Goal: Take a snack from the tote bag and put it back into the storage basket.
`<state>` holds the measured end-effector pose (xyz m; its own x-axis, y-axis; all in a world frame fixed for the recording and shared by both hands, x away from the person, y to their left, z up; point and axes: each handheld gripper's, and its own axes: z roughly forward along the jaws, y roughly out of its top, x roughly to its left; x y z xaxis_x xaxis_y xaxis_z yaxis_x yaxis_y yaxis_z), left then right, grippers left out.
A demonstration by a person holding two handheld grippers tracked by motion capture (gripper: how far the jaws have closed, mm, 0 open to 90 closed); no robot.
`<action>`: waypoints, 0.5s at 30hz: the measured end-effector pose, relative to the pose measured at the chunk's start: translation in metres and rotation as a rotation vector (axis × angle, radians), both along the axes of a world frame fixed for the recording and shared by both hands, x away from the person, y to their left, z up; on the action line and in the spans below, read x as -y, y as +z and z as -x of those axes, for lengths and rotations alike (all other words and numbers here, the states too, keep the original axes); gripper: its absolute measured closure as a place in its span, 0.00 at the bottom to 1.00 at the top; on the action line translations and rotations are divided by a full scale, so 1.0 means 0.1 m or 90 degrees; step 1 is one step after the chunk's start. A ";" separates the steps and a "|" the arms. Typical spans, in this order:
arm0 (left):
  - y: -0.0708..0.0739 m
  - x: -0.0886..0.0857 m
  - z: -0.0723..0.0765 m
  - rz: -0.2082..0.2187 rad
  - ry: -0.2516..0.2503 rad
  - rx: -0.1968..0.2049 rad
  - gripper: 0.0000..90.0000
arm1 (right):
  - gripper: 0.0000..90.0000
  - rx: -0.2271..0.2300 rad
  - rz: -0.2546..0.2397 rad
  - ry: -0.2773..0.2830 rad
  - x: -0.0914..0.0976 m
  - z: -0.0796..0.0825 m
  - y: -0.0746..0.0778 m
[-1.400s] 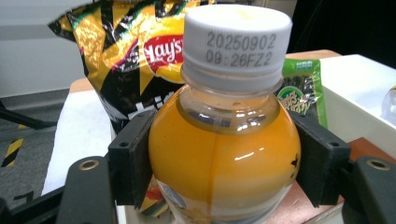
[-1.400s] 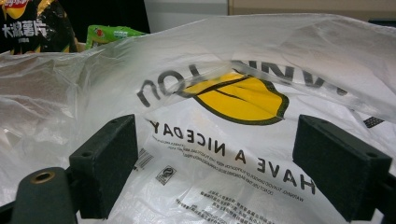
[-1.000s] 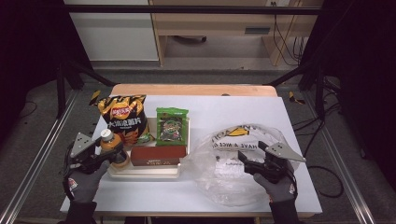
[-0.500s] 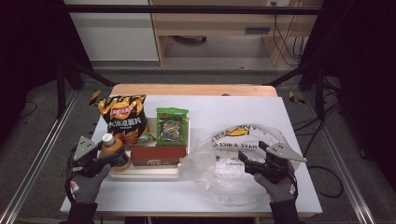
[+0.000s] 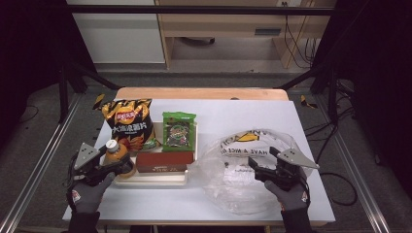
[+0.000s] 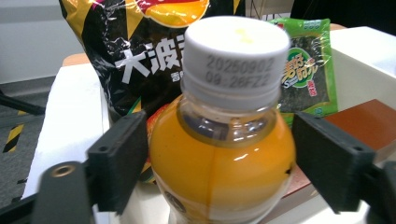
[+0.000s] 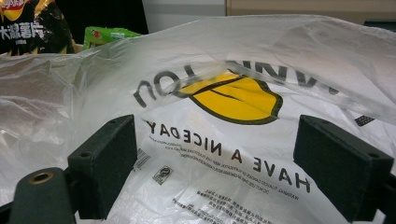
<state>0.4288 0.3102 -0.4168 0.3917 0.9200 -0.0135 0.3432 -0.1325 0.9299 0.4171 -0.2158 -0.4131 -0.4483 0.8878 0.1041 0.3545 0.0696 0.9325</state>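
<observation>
An orange juice bottle with a white cap stands at the left end of a white tray. My left gripper straddles it. Its jaws have just been opening, and the pads sit beside the bottle without pressing it. A clear plastic bag with a yellow logo lies on the right of the table. My right gripper stands open at the bag's near right side, with only the film lying beyond its pads.
A black and orange chips bag and a green snack pack lie behind the tray. A brown box rests in the tray beside the bottle. The white table's front edge is close to both hands.
The left gripper's jaws stand a little wider around the bottle. Both hands and the bag keep their places.
</observation>
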 end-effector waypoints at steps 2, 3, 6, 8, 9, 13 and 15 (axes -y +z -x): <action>0.02 0.01 0.03 0.001 0.000 0.006 0.13 | 0.15 0.000 -0.001 -0.002 0.00 0.00 0.00; 0.03 0.01 0.04 -0.002 -0.001 0.006 0.12 | 0.15 0.000 -0.001 -0.002 0.01 0.00 0.00; 0.04 0.01 0.09 -0.005 -0.003 0.010 0.10 | 0.15 0.000 -0.002 -0.002 0.01 0.01 0.00; 0.05 0.01 0.13 -0.010 -0.004 0.011 0.10 | 0.15 0.001 -0.002 -0.002 0.02 0.01 0.00; 0.05 0.01 0.14 -0.009 -0.004 0.013 0.09 | 0.15 -0.001 -0.003 -0.003 0.02 0.01 0.00; 0.07 0.00 0.21 -0.007 -0.010 0.020 0.09 | 0.14 -0.001 -0.002 -0.002 0.02 0.02 0.00; 0.08 -0.01 0.23 -0.005 -0.010 0.022 0.09 | 0.14 -0.001 -0.001 -0.002 0.03 0.02 0.00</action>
<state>0.4057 0.3115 -0.4089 0.4057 0.9140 0.0072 0.3084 -0.1443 0.9402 0.4148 -0.2184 -0.4130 -0.4451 0.8892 0.1057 0.3564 0.0676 0.9319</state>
